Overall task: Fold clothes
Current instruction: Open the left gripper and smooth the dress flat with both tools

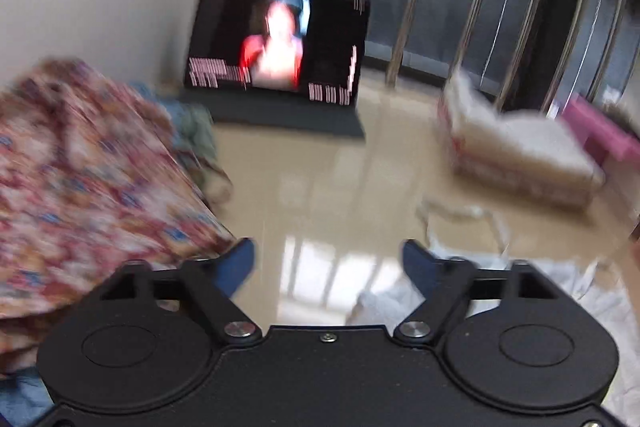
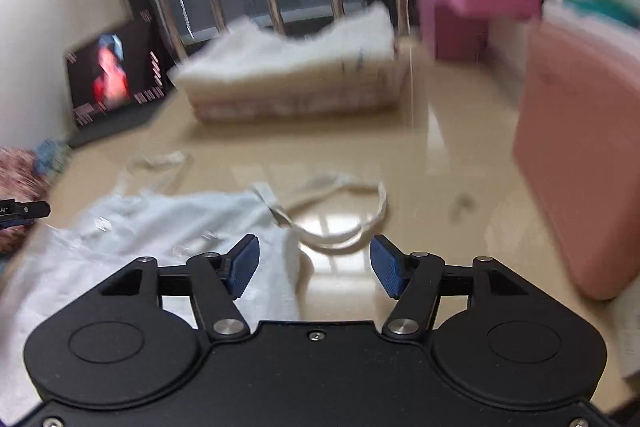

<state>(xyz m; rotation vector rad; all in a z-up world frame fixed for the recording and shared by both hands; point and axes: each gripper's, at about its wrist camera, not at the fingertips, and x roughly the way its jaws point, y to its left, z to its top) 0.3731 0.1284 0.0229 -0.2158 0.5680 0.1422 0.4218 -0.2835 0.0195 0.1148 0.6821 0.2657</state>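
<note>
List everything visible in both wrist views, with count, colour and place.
garment: one, pale blue-white, flat on the floor, straps trailing right
floral cloth: one, red patterned, heaped at left
folded stack: one, white, by the window
tablet: one, dark, lit, propped against the wall
pink box: one, far right
pink bin: one, right
floor: beige, glossy
left gripper: black, blue pads, open, empty
right gripper: same, open, empty

Left claw [image 1: 328, 263] gapes empty beside floral cloth [image 1: 92, 179].
</note>
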